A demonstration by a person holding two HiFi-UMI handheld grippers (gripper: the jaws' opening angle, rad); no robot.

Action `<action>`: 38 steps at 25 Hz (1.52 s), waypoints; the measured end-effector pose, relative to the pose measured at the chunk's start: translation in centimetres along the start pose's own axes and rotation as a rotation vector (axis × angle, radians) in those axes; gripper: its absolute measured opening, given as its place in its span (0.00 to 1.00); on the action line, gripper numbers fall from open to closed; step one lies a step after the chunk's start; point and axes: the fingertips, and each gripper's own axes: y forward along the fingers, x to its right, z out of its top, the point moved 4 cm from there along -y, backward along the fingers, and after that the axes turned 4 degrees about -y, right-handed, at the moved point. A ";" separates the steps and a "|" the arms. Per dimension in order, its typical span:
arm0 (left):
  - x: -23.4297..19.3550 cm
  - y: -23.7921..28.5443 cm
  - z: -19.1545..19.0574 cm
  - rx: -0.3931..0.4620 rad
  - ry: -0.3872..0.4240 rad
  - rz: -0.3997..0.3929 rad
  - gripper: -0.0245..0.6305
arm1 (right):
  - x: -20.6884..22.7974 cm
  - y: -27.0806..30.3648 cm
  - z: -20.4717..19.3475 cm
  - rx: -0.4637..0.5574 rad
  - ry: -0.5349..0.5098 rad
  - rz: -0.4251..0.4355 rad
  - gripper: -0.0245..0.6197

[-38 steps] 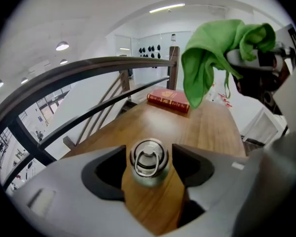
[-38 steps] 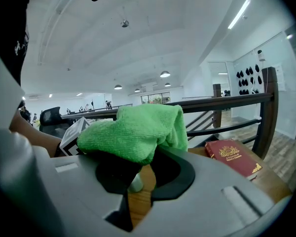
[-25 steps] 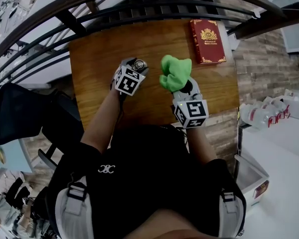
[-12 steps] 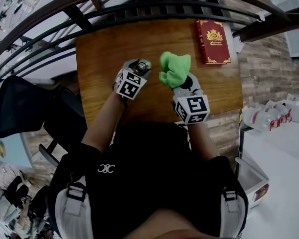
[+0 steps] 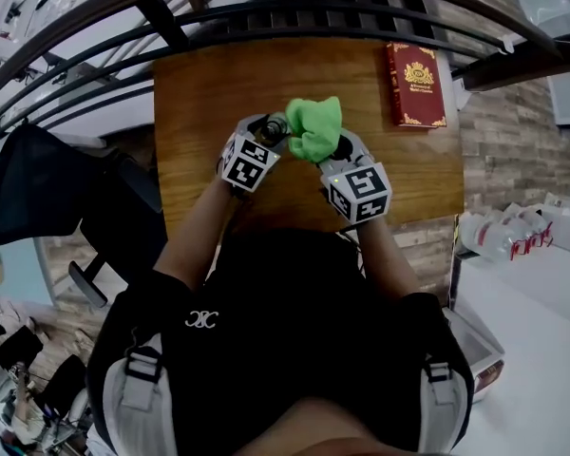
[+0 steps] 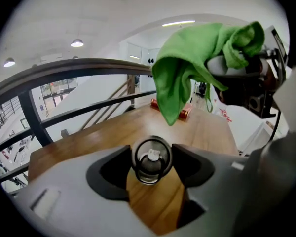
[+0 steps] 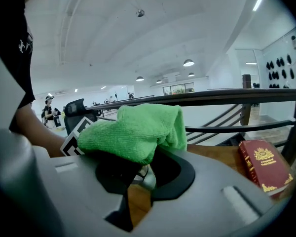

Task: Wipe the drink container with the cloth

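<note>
Clamped in L tongs [image 5: 266, 131]: stiff, prob. slick drink container [image 6: 151, 159], gripped near top; pinched in R tongs [image 7: 138, 174]: soft, limp cloth [image 7: 133, 132].

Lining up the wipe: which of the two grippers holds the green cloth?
The right gripper, its jaws shut on the green cloth. The left gripper instead clamps the drink container.

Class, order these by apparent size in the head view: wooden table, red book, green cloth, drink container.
Wooden table, largest.
Red book and green cloth: about alike; the cloth is held nearer the camera, so unranked.
Drink container, smallest; only its top shows.
</note>
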 end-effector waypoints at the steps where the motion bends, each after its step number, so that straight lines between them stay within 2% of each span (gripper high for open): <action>1: 0.0 -0.1 -0.3 0.000 -0.003 0.000 0.52 | -0.2 0.4 -0.2 -0.009 -0.003 0.012 0.13; 7: -0.1 -0.6 -1.6 0.014 -0.005 -0.002 0.52 | -1.6 2.7 -1.0 -0.068 -0.025 0.098 0.13; 17: 0.1 -1.2 -2.4 0.022 0.035 0.001 0.52 | -2.7 5.8 -4.1 -0.244 -0.030 0.225 0.13; 21: 0.5 -1.0 -2.6 0.012 0.071 -0.001 0.52 | -2.8 6.7 -4.7 -0.293 -0.052 0.241 0.13; 28: 0.6 -1.1 -2.9 -0.003 0.077 0.000 0.52 | -2.6 8.0 -6.1 -0.357 -0.044 0.246 0.13; 33: 0.4 -1.1 -3.4 -0.008 0.062 0.006 0.52 | -2.6 9.1 -6.9 -0.406 -0.124 0.274 0.13; 38: 0.3 -1.2 -3.5 -0.004 0.047 0.008 0.52 | -1.8 9.9 -7.5 -0.430 -0.099 0.283 0.13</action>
